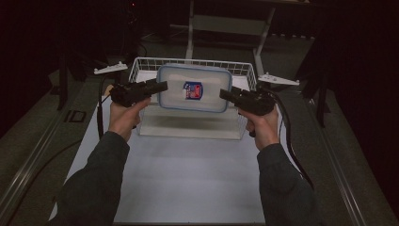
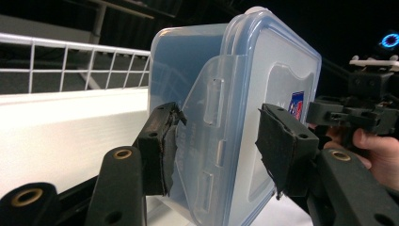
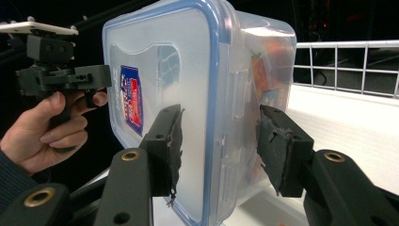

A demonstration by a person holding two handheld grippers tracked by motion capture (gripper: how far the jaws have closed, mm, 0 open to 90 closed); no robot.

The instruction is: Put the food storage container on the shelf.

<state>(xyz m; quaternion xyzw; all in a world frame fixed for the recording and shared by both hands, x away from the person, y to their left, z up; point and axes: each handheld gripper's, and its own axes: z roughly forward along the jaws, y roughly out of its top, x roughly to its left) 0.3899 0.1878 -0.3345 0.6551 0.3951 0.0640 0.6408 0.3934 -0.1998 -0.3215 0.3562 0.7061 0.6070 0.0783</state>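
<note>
Two tools meet on one clear plastic container, one at each short end. The left tool comes in from the container's left end and the right tool from its right end, so the container's long axis runs straight from one tool to the other. It sits between them, above the open top of a white wire basket that stands on the white surface. Its blue-rimmed lid faces up toward the high view.

In the left gripper view, the left tool's jaws straddle the container's end where the latch flap folds down; the left pad touches the container wall, while the right pad sits just off the lid face. In the right gripper view, the right tool's jaws straddle the opposite end, the left one against the lid, the right one just beside the wall. Both tools are spread wide around the container's thickness; whether they truly pinch it I cannot tell.

A small red, white and blue label sits at the lid's middle; its writing is too small to read.
</note>
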